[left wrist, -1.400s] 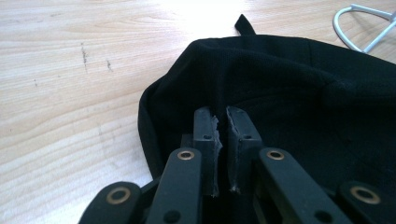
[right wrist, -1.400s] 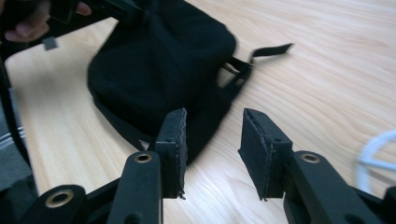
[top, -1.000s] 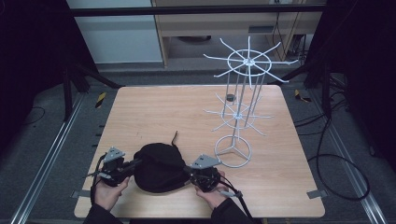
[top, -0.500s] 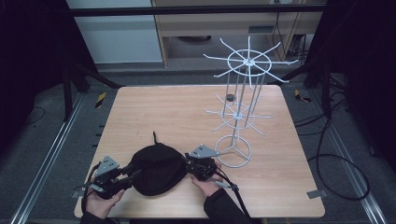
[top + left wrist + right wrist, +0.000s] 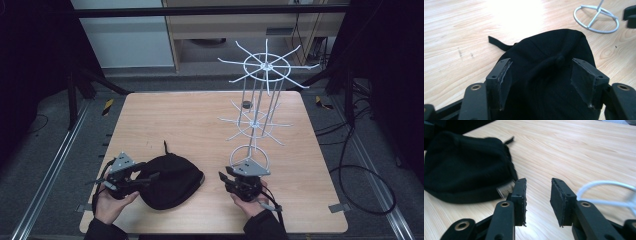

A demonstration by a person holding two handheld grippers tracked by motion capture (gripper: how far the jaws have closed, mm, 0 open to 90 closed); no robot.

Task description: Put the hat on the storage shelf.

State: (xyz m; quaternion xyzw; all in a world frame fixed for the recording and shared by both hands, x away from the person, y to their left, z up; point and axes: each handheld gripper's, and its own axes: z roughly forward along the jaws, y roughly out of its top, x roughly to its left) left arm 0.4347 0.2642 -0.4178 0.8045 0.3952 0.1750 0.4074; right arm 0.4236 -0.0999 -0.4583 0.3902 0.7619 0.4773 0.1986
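A black cap [image 5: 172, 184] lies crumpled on the wooden table [image 5: 200, 120] near its front edge, a short strap [image 5: 496, 44] sticking out behind it. My left gripper [image 5: 150, 174] is at the cap's left side. Its jaws have just been opening, and in the left gripper view [image 5: 544, 72] they stand wide with the cap's crown [image 5: 549, 50] between them, the pads off the cloth. My right gripper [image 5: 223, 179] is a little to the right of the cap. Its jaws have just been opening too, and nothing is between them [image 5: 539, 192]. The cap [image 5: 466, 175] lies to their left.
A tall white wire rack [image 5: 260, 95] with spoked arms stands on the right half of the table. Its ring base [image 5: 248, 156] lies just behind my right gripper, and its ring base [image 5: 609, 186] is close to the right jaw. A small dark object [image 5: 246, 104] sits behind the rack.
Both grippers have let go of the cap. The right gripper moved right, away from it, toward the rack base. The cap settled on the table beside the left gripper.
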